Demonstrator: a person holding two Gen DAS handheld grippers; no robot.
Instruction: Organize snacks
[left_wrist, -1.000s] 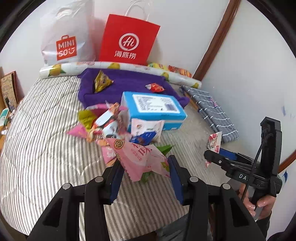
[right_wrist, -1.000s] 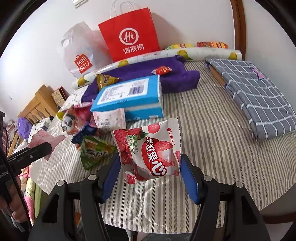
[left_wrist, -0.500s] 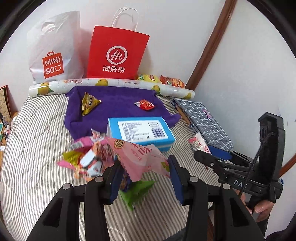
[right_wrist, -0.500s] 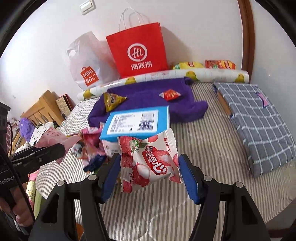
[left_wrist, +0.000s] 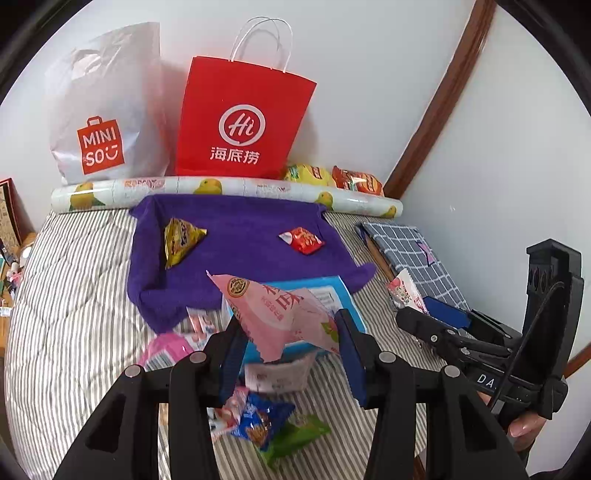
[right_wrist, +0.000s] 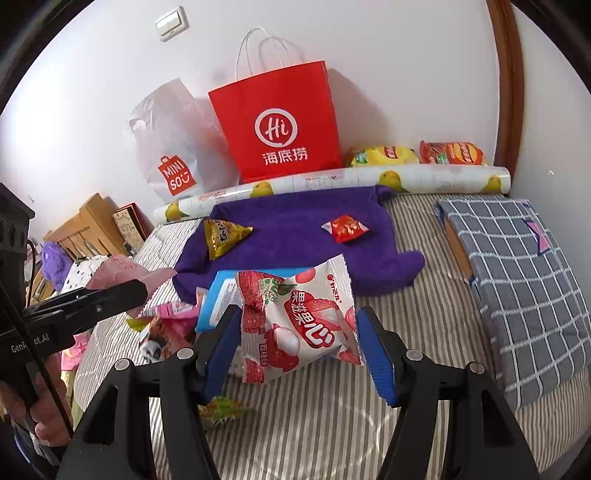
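Striped bed cover (left_wrist: 74, 295) against white wall; purple towel (left_wrist: 240, 236) spread near red paper bag (left_wrist: 240, 118). Yellow packet (left_wrist: 181, 240) and red packet (left_wrist: 301, 240) lie on towel, apart. Left gripper (left_wrist: 288, 336) clamps pink snack pack (left_wrist: 280, 314) above blue box (left_wrist: 351, 306). Right gripper (right_wrist: 299, 339) clamps lychee snack bag (right_wrist: 299, 325) above bed.

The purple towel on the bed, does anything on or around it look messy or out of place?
The purple towel holds two packets lying apart. In front of it, loose snack packets lie jumbled around the blue box, some overlapping.
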